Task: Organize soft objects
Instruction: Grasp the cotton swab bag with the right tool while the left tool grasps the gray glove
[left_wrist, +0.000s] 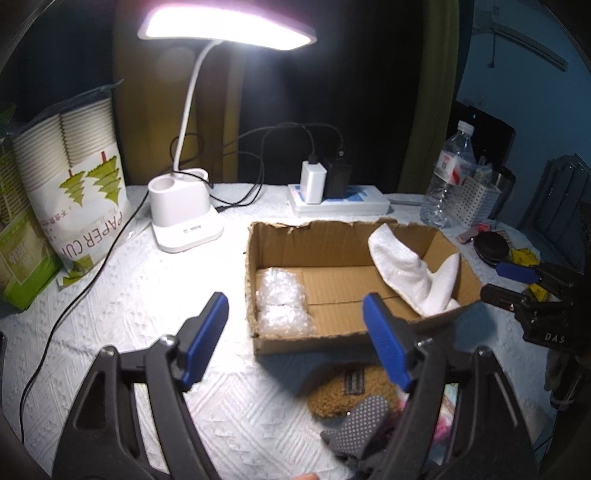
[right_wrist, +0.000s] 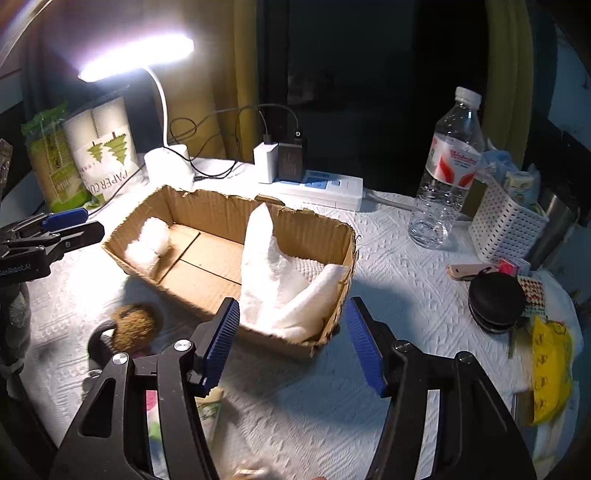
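- The cardboard box (left_wrist: 354, 258) stands open at the top; bare floor shows in its middle, between the bubble wrap (left_wrist: 282, 302) at its left end and the white towel (left_wrist: 413, 273) at its right end.
- The towel leans against the right wall and rises above the rim (right_wrist: 266, 258), blocking that corner.
- In front of the box, the brown fuzzy item (left_wrist: 351, 391) and grey dotted sock (left_wrist: 358, 424) lie on the counter (left_wrist: 147, 295).
- The counter left of the box is bare up to the lamp base (left_wrist: 184, 218), with a black cable (left_wrist: 66, 317) trailing across it.
- Behind the box, the power strip (right_wrist: 317, 188) and its chargers stand close.
- To the right, bare counter separates the box from the water bottle (right_wrist: 447, 170), white basket (right_wrist: 506, 229) and black round case (right_wrist: 496, 299).
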